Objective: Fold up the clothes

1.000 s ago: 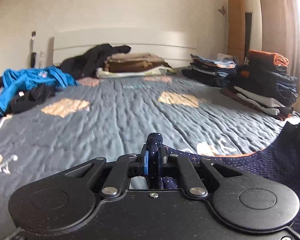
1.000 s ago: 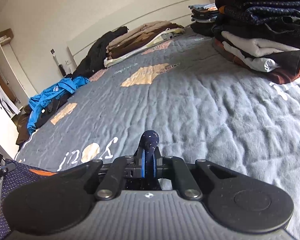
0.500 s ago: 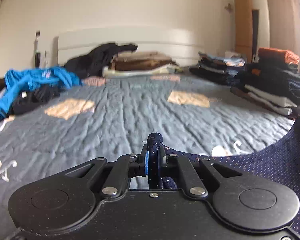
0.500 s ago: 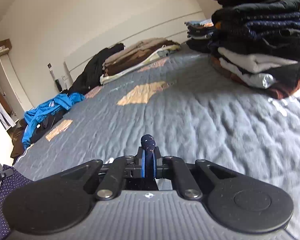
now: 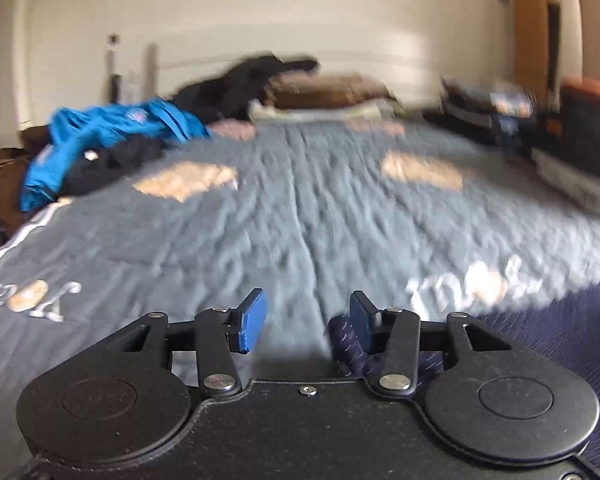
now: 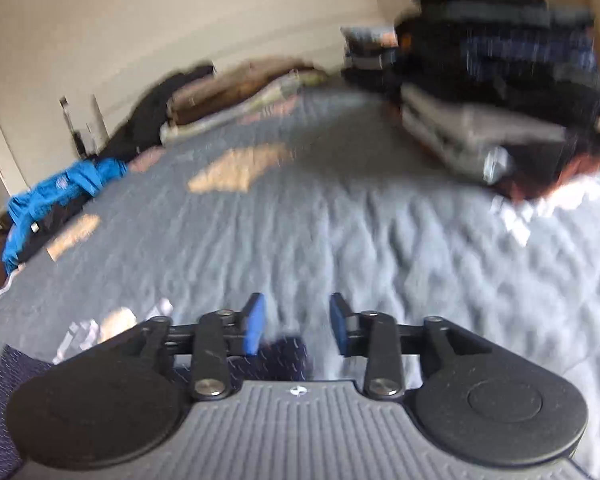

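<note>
While both grips stand apart, the navy garment point(image 5: 540, 332) lies loose at the near edge of the bed point(image 5: 308, 216).

Folded stacks point(image 6: 500, 92) are seen at the bed's far right and unfolded clothes point(image 5: 100, 136) at its left, so folding is judged part done, with the navy piece and that heap left. Half a second earlier each hand-held gripper was clamped on navy cloth; now the left hand-held gripper point(image 5: 307, 322) and right hand-held gripper point(image 6: 298, 324) are spread, nothing held, cloth merely brushing a pad.

My room: pale walls point(image 5: 300, 4), white headboard point(image 5: 380, 60). My bed wears a grey quilt point(image 5: 300, 216); daylight falls from my right.
</note>
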